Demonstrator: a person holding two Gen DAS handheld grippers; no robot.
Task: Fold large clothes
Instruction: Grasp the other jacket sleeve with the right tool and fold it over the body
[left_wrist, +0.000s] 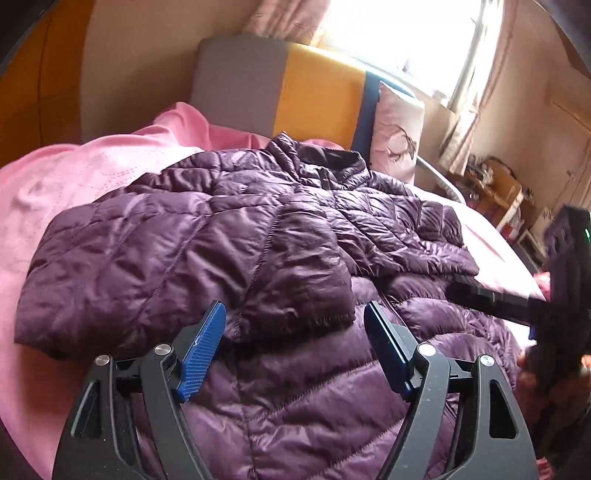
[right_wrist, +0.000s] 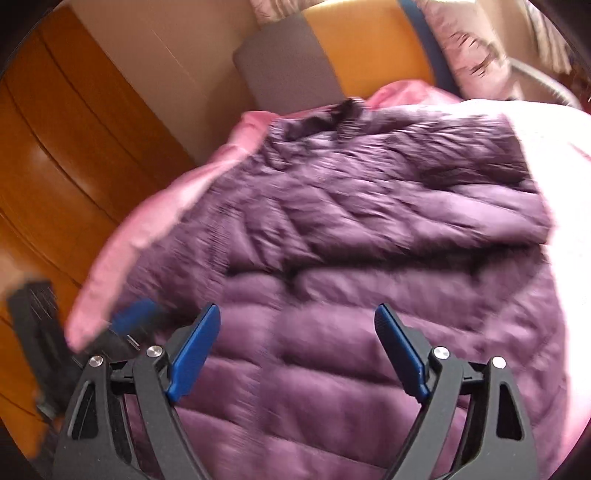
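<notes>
The jacket (left_wrist: 258, 236), purple and quilted, lies spread on the bed (left_wrist: 40, 229), on top of a pink blanket (left_wrist: 92, 162), with its collar (left_wrist: 328, 162) toward the headboard (left_wrist: 280, 88) at 12 o'clock. In the left wrist view one sleeve (left_wrist: 192, 258) is folded across the body of the jacket, running from 9 o'clock toward the centre, and its cuff edge (left_wrist: 295, 317) ends just ahead of the left gripper (left_wrist: 295, 314). The jaws of the left gripper stand apart with nothing clamped; the cuff edge lies in the gap between the two blue pads (left_wrist: 201, 354), and neither pad presses on it. The lower body of the jacket fills the frame below and behind the jaws, from 4 to 7 o'clock. The right gripper (left_wrist: 495, 299) enters this view at 3 o'clock, above the far edge of the jacket; its jaws are hidden here. The right wrist view is motion-blurred. There the right gripper (right_wrist: 297, 317) is held over the lower body of the jacket with its jaws wide apart and empty; quilted fabric lies under and between the pads (right_wrist: 194, 354), and contact cannot be told. The folded upper part of the jacket (right_wrist: 388, 184) lies ahead at 12 o'clock, and the left gripper (right_wrist: 129, 317) shows as a blur at 8 o'clock beside the blanket edge. A pillow (left_wrist: 399, 129) stands against the headboard at 1 o'clock.
</notes>
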